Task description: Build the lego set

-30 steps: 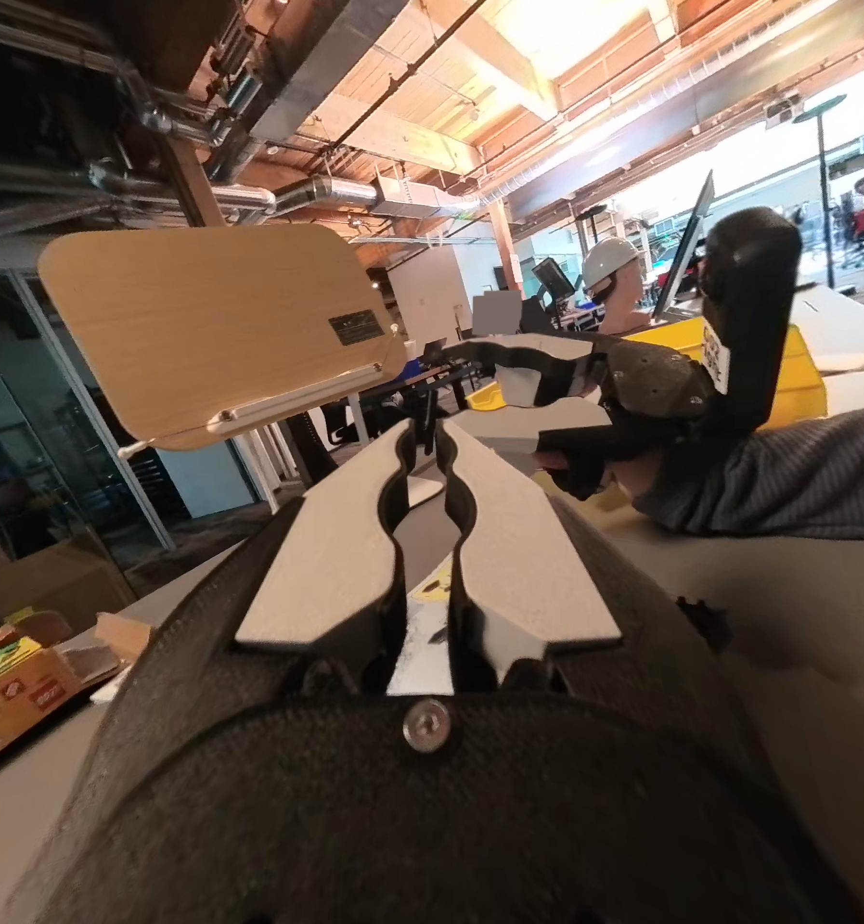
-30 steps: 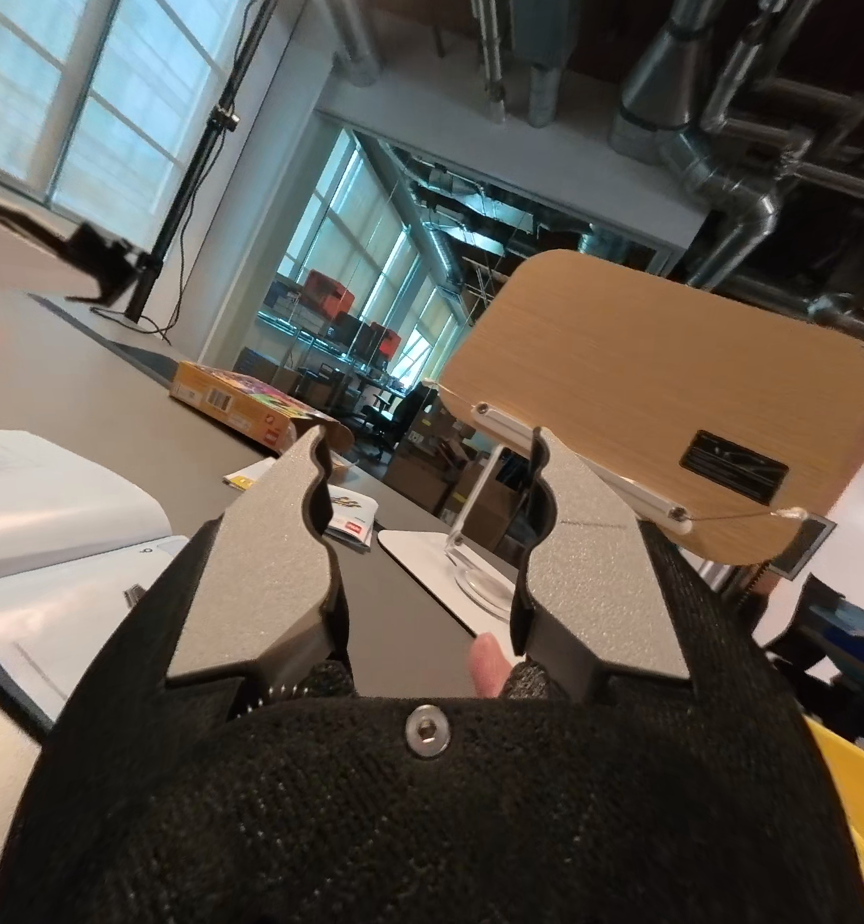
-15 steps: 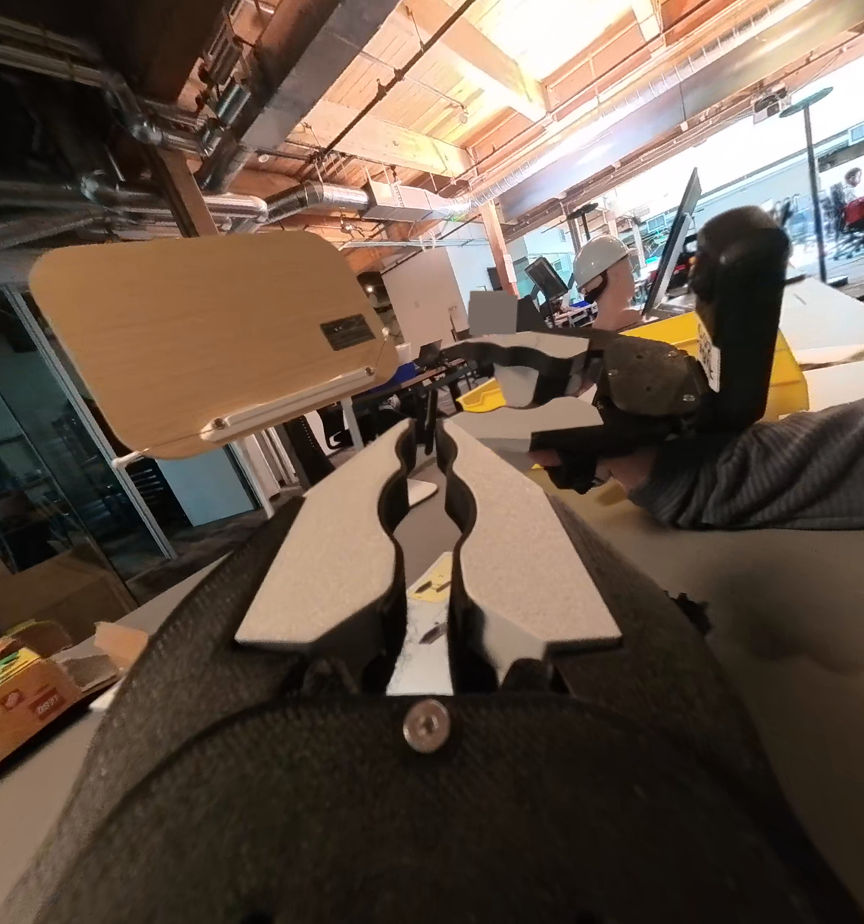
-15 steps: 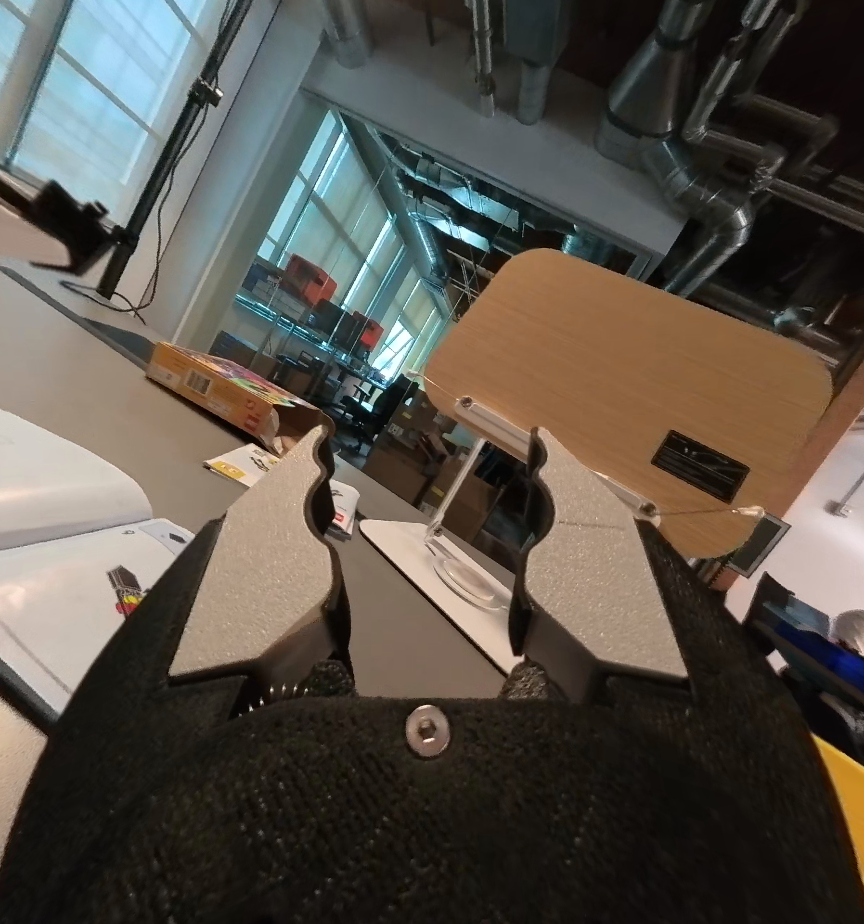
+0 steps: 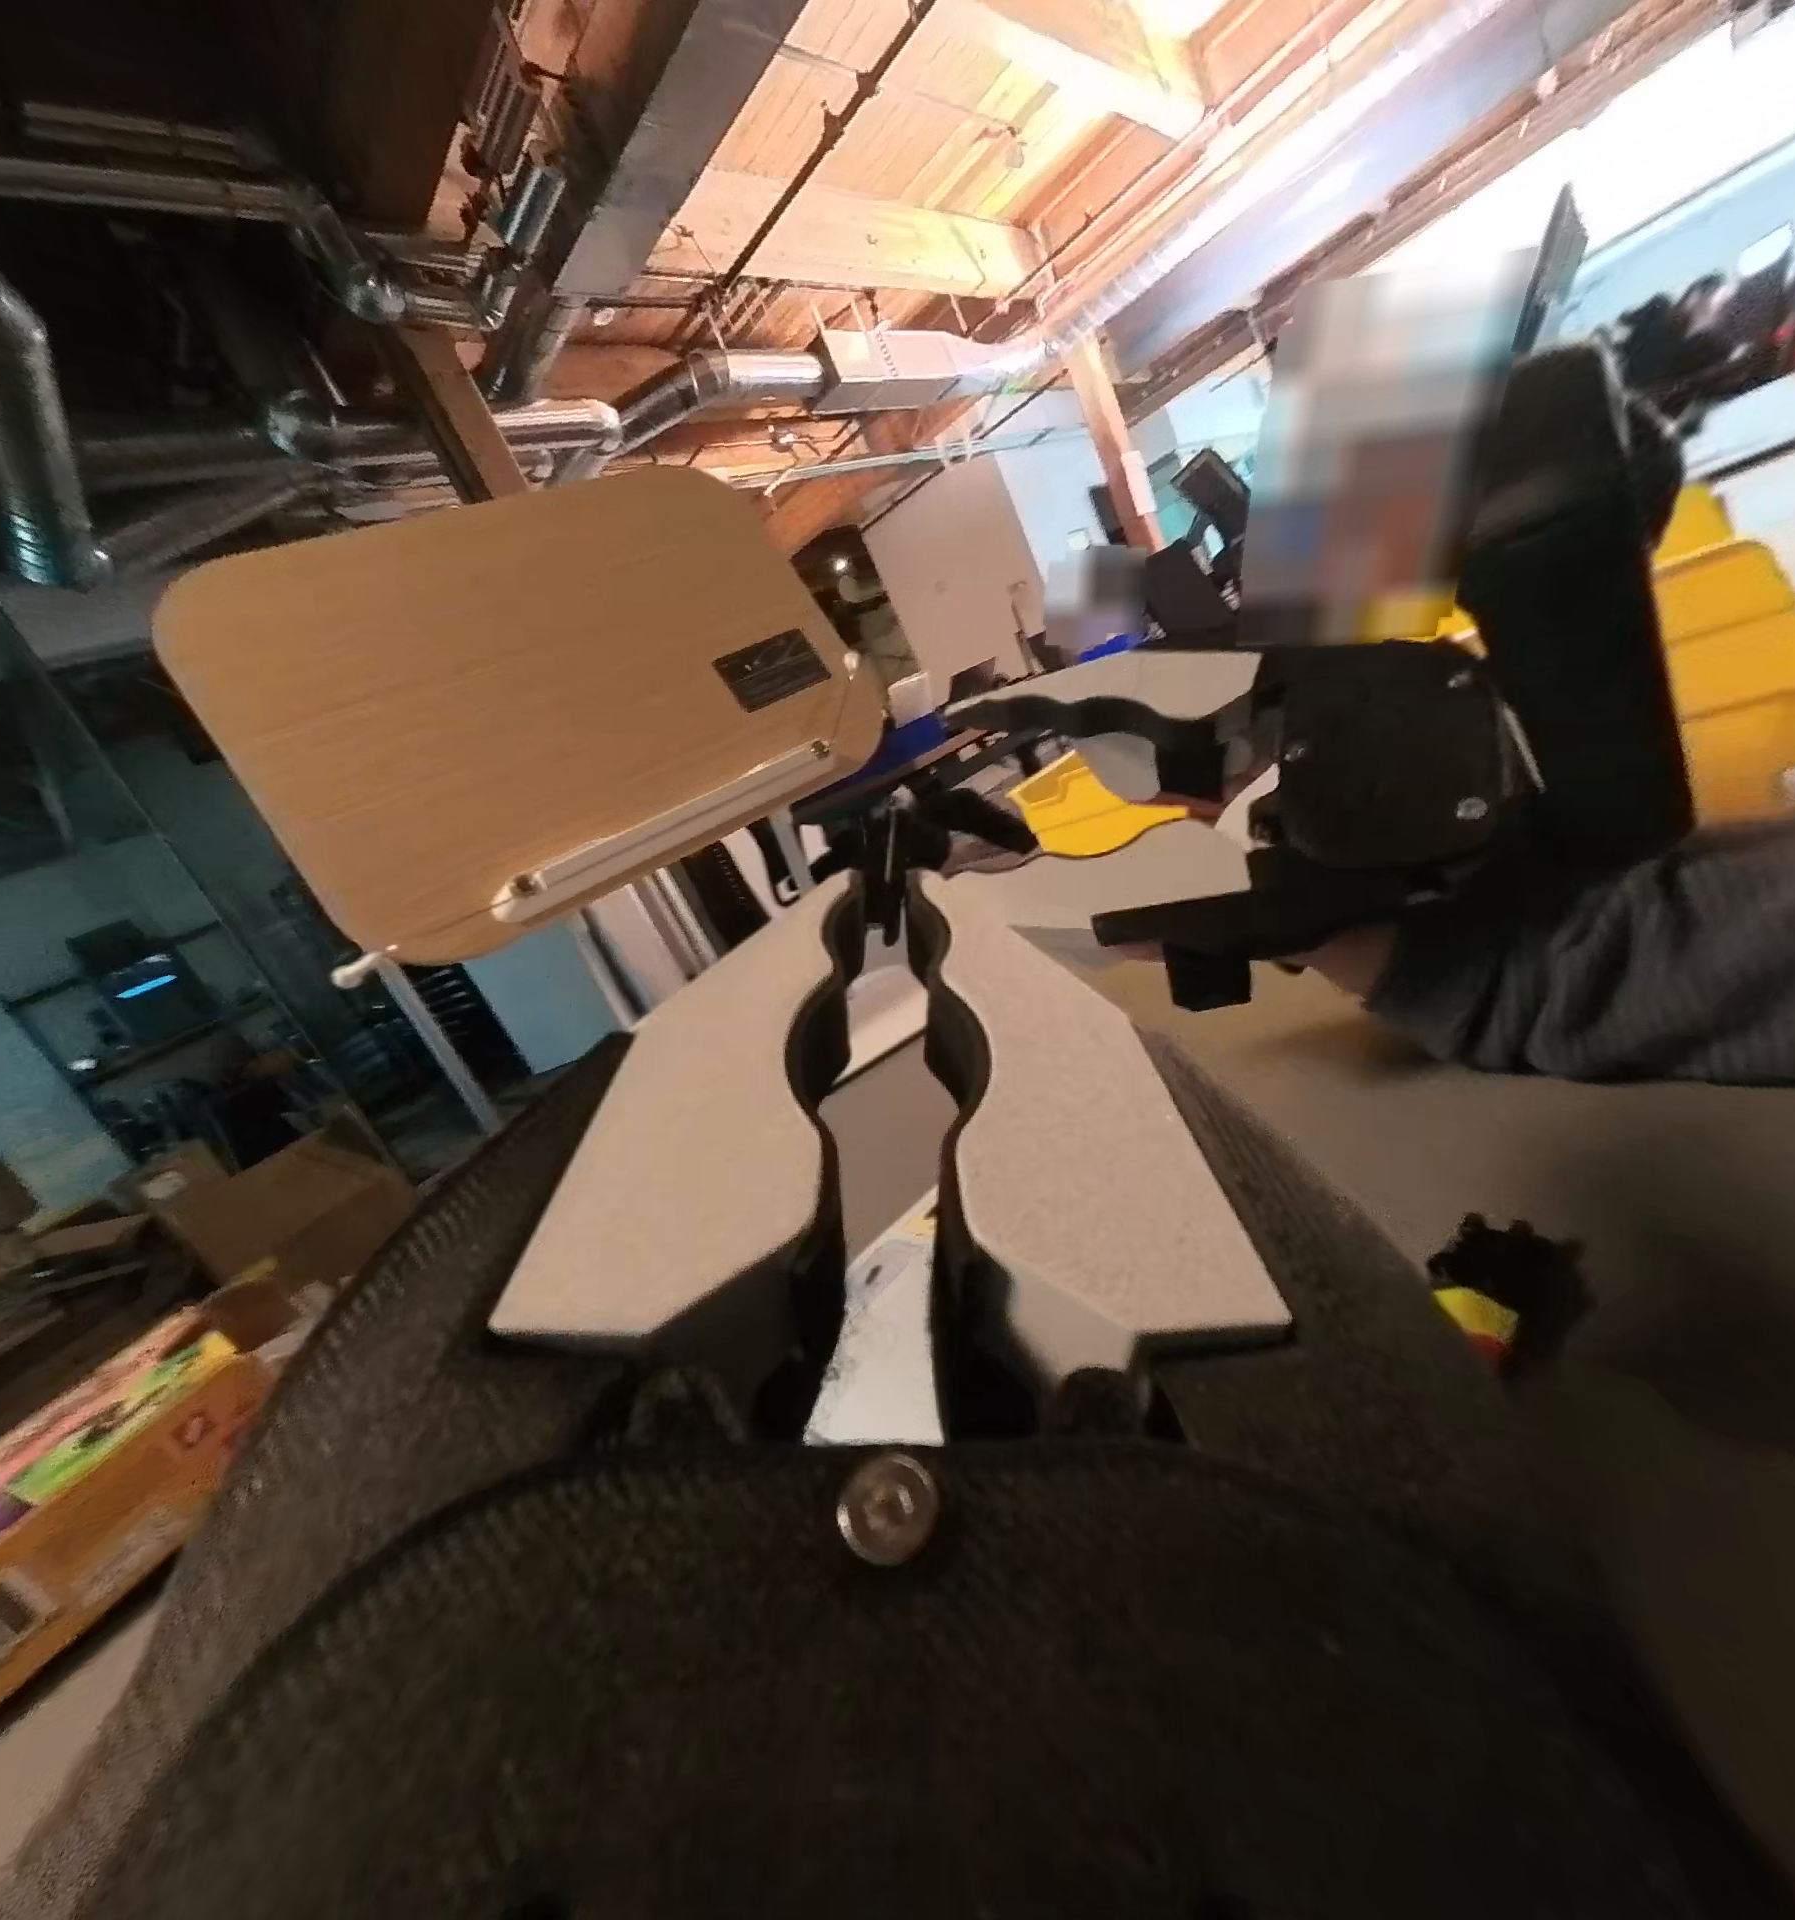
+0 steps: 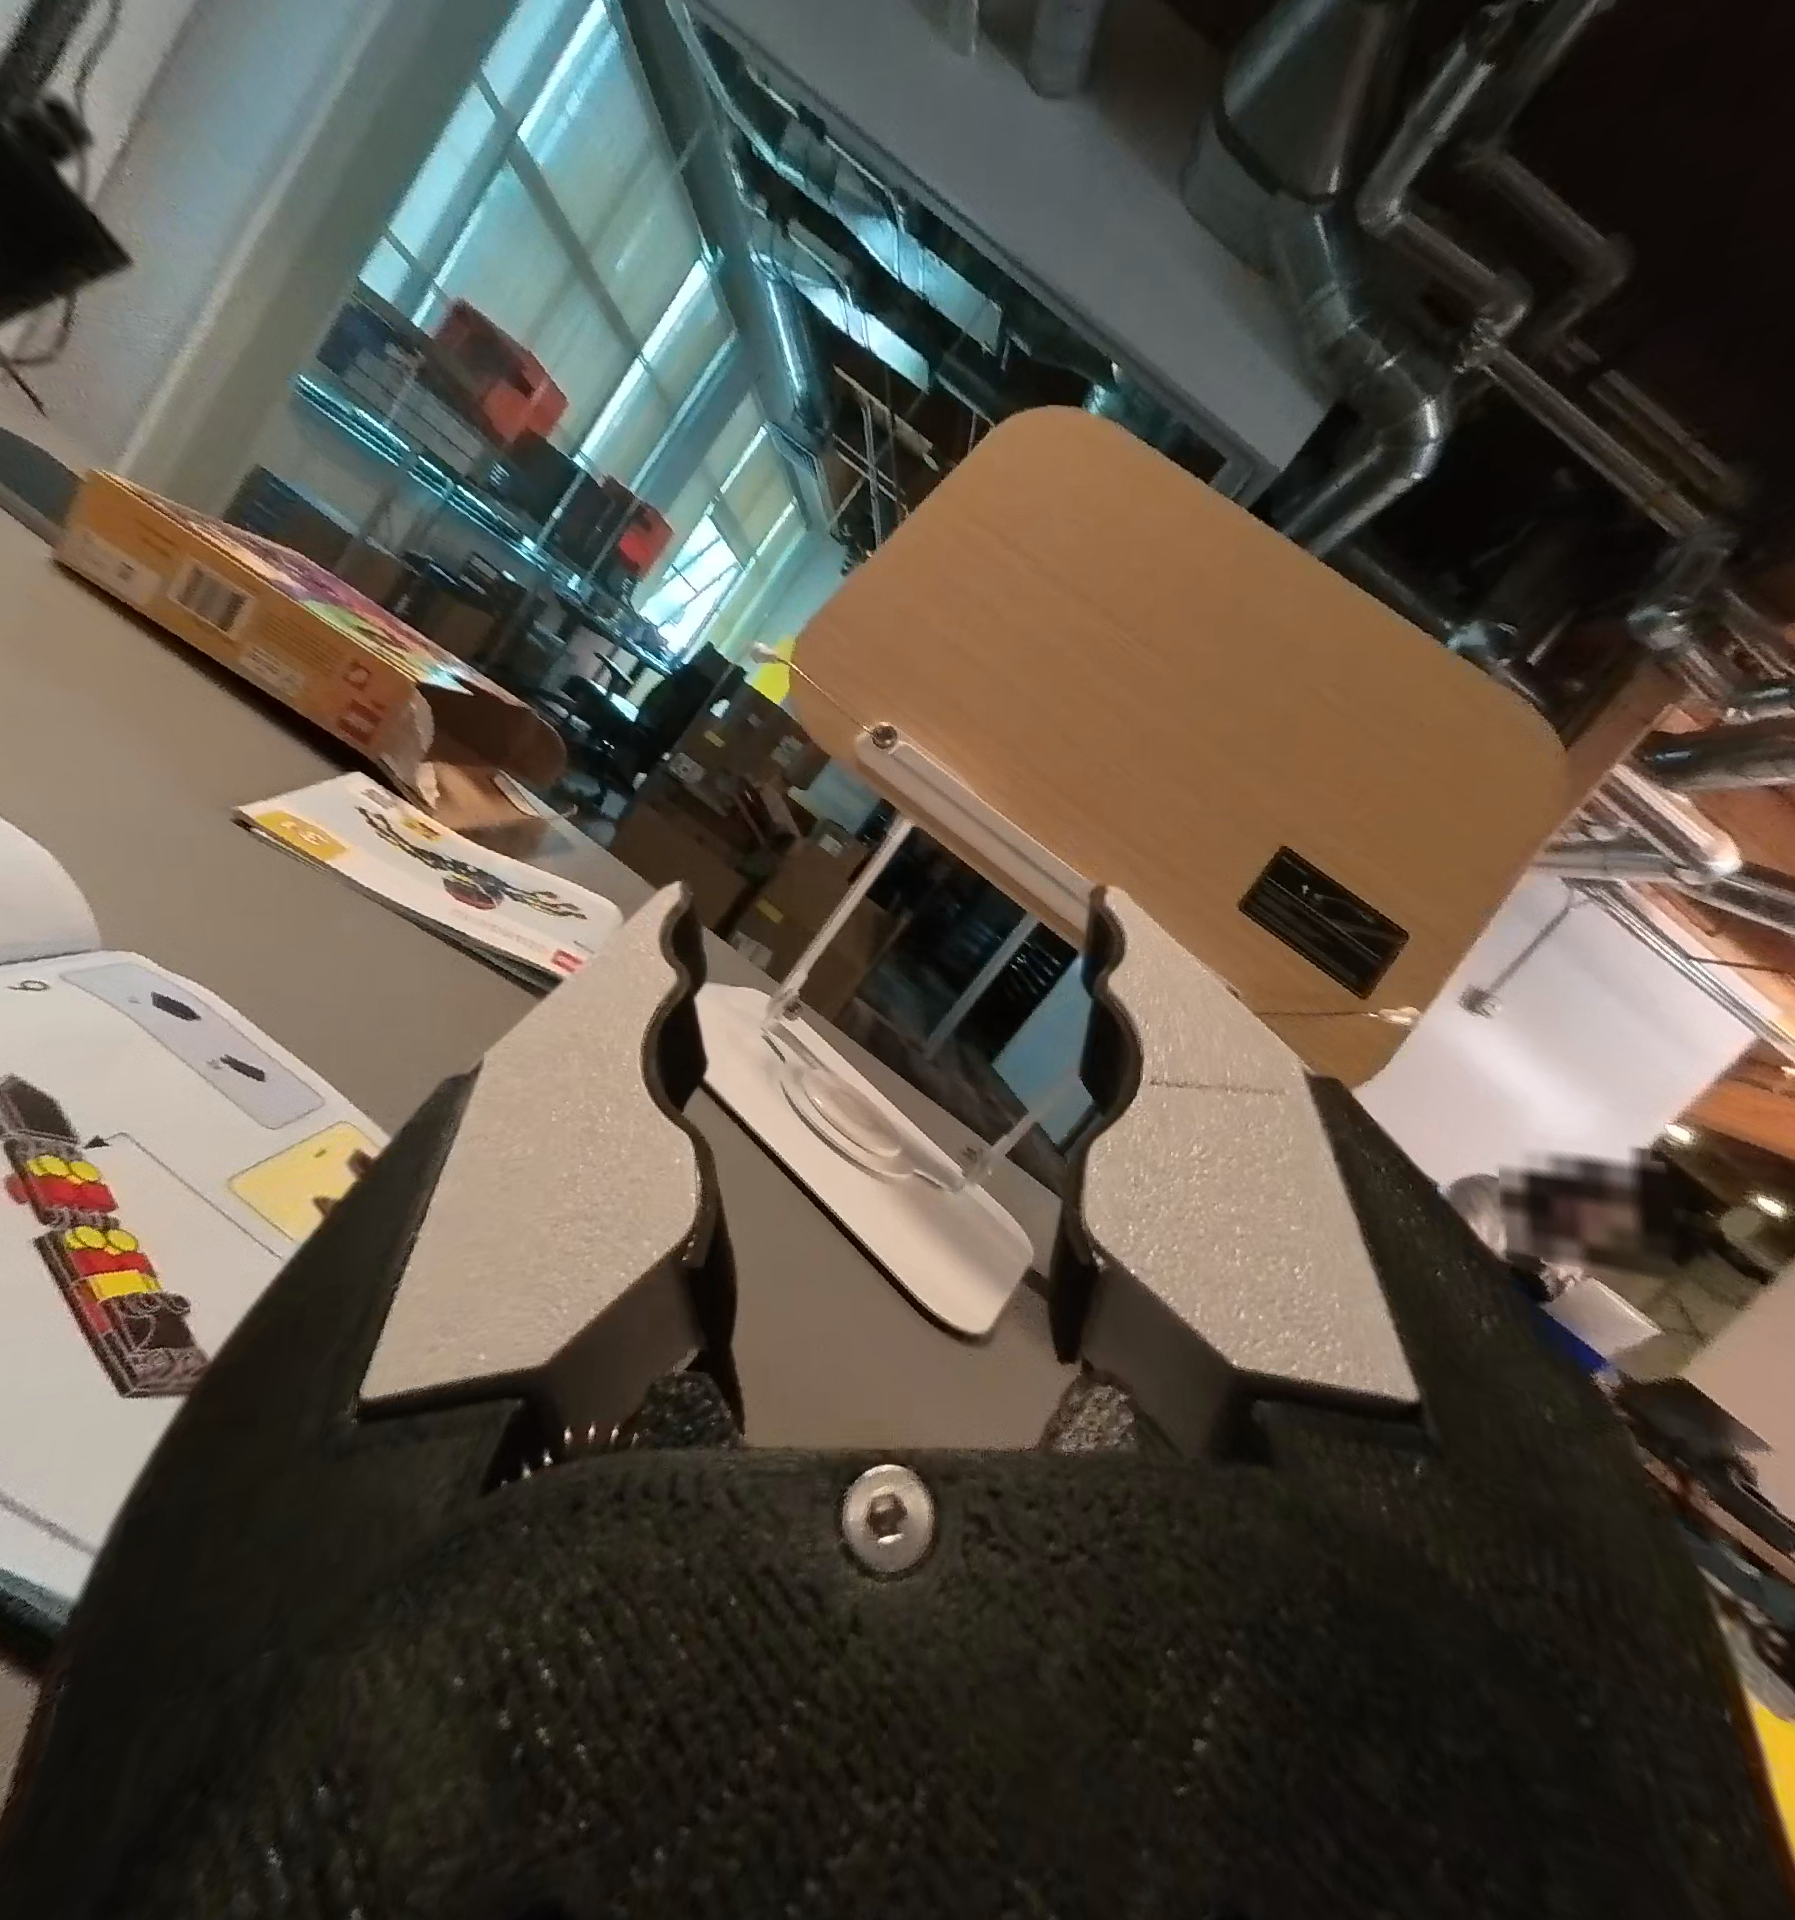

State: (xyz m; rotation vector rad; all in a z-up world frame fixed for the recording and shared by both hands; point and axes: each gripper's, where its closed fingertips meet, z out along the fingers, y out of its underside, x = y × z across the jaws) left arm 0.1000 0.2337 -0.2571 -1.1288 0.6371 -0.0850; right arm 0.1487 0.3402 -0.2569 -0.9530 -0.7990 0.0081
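Care seems best now: the left hand-held gripper (image 5: 885, 914), jaws nearly closed on nothing I can make out, and the right hand-held gripper (image 6: 891, 940), jaws wide and empty, should check the open instruction booklet (image 6: 93, 1122) before reaching for the small lego build (image 5: 1495, 1304) on the counter (image 5: 1651, 1247).

Left hand-held gripper (image 5: 888, 914): fingers nearly together, narrow gap between the tips, nothing visibly clamped, aimed low and forward. Right hand-held gripper (image 6: 893, 925): fingers wide apart, empty (seen side-on from the left wrist view (image 5: 986, 764), grey sleeve (image 5: 1651, 966) behind it).
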